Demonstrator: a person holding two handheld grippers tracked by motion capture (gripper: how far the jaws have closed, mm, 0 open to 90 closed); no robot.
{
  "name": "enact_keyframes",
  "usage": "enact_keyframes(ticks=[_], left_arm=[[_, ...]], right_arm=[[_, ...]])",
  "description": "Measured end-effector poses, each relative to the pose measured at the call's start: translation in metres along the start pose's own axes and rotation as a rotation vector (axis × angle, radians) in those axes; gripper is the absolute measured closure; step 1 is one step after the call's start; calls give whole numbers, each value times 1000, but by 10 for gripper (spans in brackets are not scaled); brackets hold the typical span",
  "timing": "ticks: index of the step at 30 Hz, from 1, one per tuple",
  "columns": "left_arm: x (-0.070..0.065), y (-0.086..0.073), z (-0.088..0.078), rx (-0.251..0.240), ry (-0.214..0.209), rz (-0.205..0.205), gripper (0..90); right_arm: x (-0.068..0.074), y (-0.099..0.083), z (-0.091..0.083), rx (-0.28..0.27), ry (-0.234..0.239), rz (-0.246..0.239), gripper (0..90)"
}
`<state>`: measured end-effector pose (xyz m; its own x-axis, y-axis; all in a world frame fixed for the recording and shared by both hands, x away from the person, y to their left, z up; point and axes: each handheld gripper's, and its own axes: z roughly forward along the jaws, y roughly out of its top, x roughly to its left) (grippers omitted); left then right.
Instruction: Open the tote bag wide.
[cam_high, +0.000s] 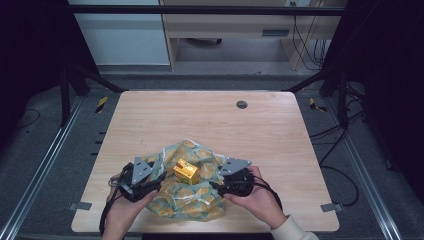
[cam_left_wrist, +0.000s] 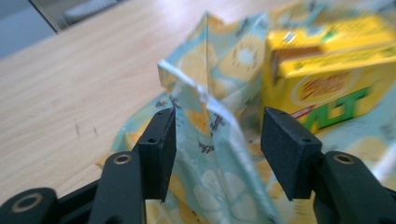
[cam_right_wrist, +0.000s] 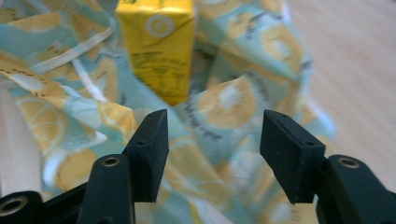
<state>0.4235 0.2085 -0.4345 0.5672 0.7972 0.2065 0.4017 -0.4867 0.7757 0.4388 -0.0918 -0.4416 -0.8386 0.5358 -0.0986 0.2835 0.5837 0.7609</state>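
High view: the yellow drink carton sits on a crumpled lemon-print cloth near the table's six o'clock edge. The left gripper lies at the carton's nine o'clock, the right gripper at its three o'clock, each in a hand. A round grommet sits toward the table's one o'clock. The tabletop is pale wood grain; grey floor, dark frame rails and cables surround it.

Left gripper view: the jaws stand apart, released, with a raised fold of the cloth between them, untouched. The carton is at two o'clock.

Right gripper view: jaws released and apart over soft cloth; the boxy, glossy carton stands at eleven o'clock.
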Motion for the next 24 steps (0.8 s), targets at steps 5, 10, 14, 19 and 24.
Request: enact_keyframes(ticks=[5,10,14,19,24], left_arm=[[1,-18,14,84,11,28,592],[2,-25,19,139,-2,49,774],[2,-26,24,174,-4,63,861],[3,-30,29,243,-1,79,896],[8,-34,31,276,-20,51,899]], right_arm=[[12,-9,10,51,52,-36,381],[18,-21,22,127,61,-62,476],[21,-24,24,146,88,-98,723],[19,-28,22,196,134,-89,897],[21,-31,22,229,167,-91,900]])
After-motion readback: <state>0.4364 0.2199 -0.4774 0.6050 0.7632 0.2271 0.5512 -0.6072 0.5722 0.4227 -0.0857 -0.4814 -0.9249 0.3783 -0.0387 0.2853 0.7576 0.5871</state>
